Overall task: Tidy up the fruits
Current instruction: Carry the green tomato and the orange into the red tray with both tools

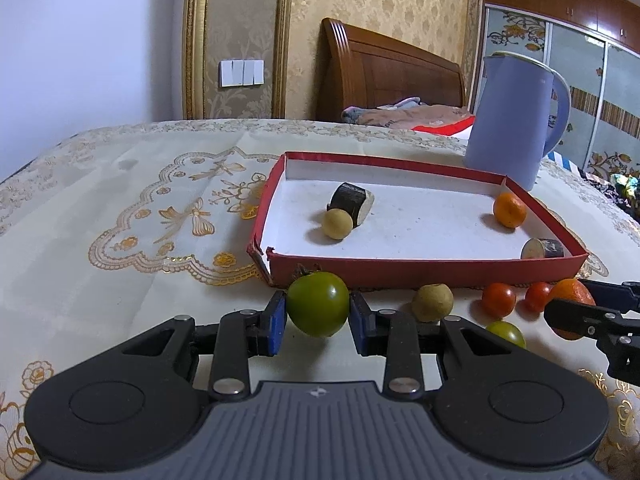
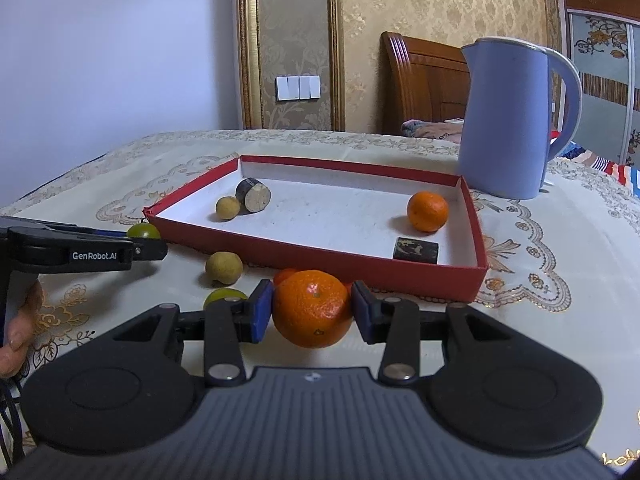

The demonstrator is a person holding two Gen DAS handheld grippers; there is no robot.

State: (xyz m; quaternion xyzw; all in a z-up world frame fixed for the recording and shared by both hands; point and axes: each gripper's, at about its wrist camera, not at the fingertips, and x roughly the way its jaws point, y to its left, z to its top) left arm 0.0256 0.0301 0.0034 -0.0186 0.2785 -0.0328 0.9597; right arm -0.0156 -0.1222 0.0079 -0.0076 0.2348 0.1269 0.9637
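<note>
My left gripper (image 1: 318,314) is shut on a green tomato (image 1: 318,304), held just in front of the near wall of the red tray (image 1: 424,270). My right gripper (image 2: 312,312) is shut on a large mandarin (image 2: 312,308), also before the tray (image 2: 320,264). In the tray lie a tan round fruit (image 1: 337,223), a dark cane piece (image 1: 352,202), a small mandarin (image 1: 509,210) and another dark piece (image 1: 542,248). On the cloth in front lie a tan fruit (image 1: 432,302), two red tomatoes (image 1: 498,300) and a small green tomato (image 1: 506,332).
A tall blue kettle (image 2: 508,120) stands behind the tray's far right corner. The embroidered tablecloth (image 1: 140,220) spreads left of the tray. A hand (image 2: 20,320) grips the left tool at the left edge. A bed and wardrobe lie beyond the table.
</note>
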